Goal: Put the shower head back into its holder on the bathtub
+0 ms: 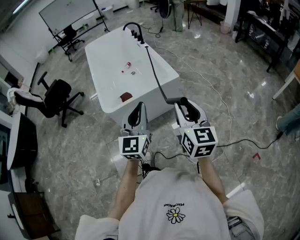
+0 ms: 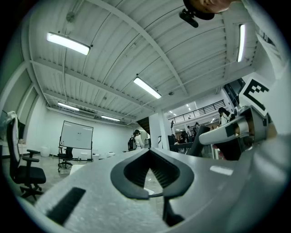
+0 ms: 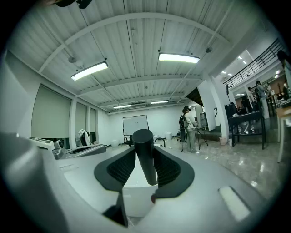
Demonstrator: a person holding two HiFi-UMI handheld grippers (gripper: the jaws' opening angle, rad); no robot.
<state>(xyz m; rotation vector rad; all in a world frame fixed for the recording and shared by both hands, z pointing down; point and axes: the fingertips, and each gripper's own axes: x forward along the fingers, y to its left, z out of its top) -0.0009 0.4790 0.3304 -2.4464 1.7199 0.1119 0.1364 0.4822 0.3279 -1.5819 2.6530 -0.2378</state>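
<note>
Black shower head (image 3: 143, 144) is clamped in the right gripper (image 3: 145, 154) for carrying to the bathtub (image 1: 167, 70); the left gripper (image 2: 149, 155) is closed and empty.

Right gripper (image 1: 187, 110) grips the black shower head (image 1: 178, 100) just off the near right corner of the white bathtub (image 1: 110, 79), and the black hose (image 1: 156, 77) runs back along the right rim to the black faucet (image 1: 134, 29) at the far end. Left gripper (image 1: 136, 115) is beside it at the tub's near wall, jaws closed and empty. A black office chair (image 1: 56, 101) sits left of the tub, a whiteboard (image 1: 65, 11) is at top left, and a thin cable (image 1: 243, 140) trails across the marble floor on the right.
</note>
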